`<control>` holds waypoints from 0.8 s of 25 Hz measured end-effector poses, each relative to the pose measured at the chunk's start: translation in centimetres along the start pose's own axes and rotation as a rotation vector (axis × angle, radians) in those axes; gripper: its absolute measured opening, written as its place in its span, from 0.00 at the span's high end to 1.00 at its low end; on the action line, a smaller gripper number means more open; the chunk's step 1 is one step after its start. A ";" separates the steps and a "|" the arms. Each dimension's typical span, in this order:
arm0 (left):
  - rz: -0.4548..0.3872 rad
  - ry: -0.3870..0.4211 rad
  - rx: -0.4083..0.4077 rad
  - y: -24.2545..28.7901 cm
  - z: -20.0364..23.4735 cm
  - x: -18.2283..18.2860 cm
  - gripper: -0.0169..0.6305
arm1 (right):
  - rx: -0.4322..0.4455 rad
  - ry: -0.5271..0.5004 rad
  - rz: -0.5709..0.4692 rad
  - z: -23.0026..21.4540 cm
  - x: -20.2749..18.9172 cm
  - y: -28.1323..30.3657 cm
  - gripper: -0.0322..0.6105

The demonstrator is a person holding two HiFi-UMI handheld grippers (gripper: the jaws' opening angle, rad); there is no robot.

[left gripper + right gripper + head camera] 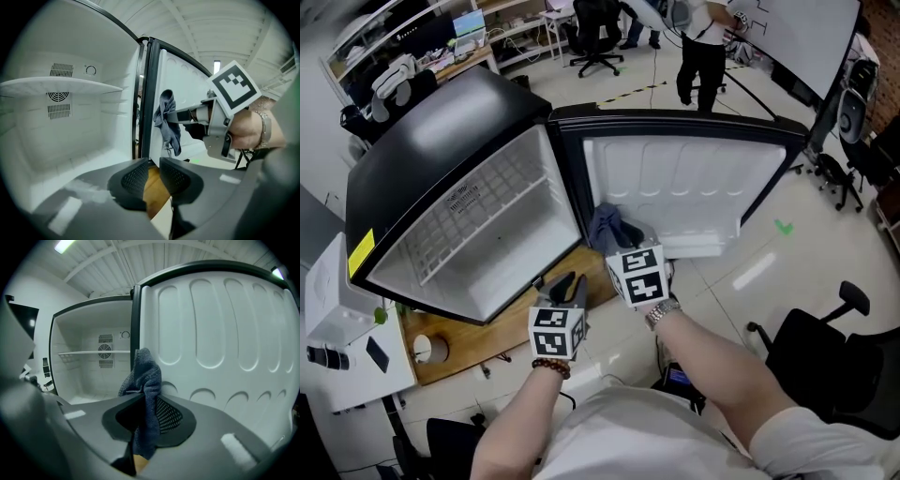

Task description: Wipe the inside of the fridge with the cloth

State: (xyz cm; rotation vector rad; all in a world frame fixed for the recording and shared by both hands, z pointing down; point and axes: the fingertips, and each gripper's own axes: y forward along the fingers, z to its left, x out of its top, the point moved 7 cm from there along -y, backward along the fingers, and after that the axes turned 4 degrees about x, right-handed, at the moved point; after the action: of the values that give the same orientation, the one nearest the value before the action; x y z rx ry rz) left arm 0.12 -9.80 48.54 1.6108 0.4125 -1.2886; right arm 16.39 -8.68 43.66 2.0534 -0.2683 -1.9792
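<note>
Right gripper [149,411]: jaws clamped on the cloth [146,380]. The dark blue-grey fabric stands up in a bunch above the pads and a tail hangs below them.

Left gripper [154,176]: jaws a little apart with nothing between them; only the wooden board [478,333] under the fridge shows through the gap.

Position: the cloth hangs in front of the hinge line, between the open cavity of the fridge [492,220] and the inner liner of the door [675,183]. In the left gripper view it is clear of both surfaces. The left gripper is low at the cavity's front edge.

Condition of the fridge: the door is fully open. The cavity is bare apart from one shelf [56,86] high up, with vents on the back wall. The walls look clean and white, with no wipe marks to be made out.

Assessment: access and grip on the cloth are secured. Wiping proper appears not yet under way; walls, floor, shelf and door liner all seem left to do.
</note>
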 end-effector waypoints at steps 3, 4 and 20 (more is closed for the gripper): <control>0.000 0.003 -0.003 0.1 -0.1 0.0 0.86 | -0.023 0.009 0.013 -0.7 -0.3 0.0 0.85; -0.002 0.004 -0.004 0.1 -0.2 0.1 0.86 | -0.032 0.011 0.017 -1.0 -0.5 0.0 0.85; 0.000 0.006 -0.019 1.0 -0.9 0.3 0.86 | -0.209 0.059 0.020 -7.5 -2.6 -3.6 0.85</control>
State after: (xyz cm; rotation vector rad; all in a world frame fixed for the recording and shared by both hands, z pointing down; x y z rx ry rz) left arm 1.53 -9.56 48.73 1.5988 0.4274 -1.2765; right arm 23.52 -3.93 45.13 1.9642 -0.0658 -1.8458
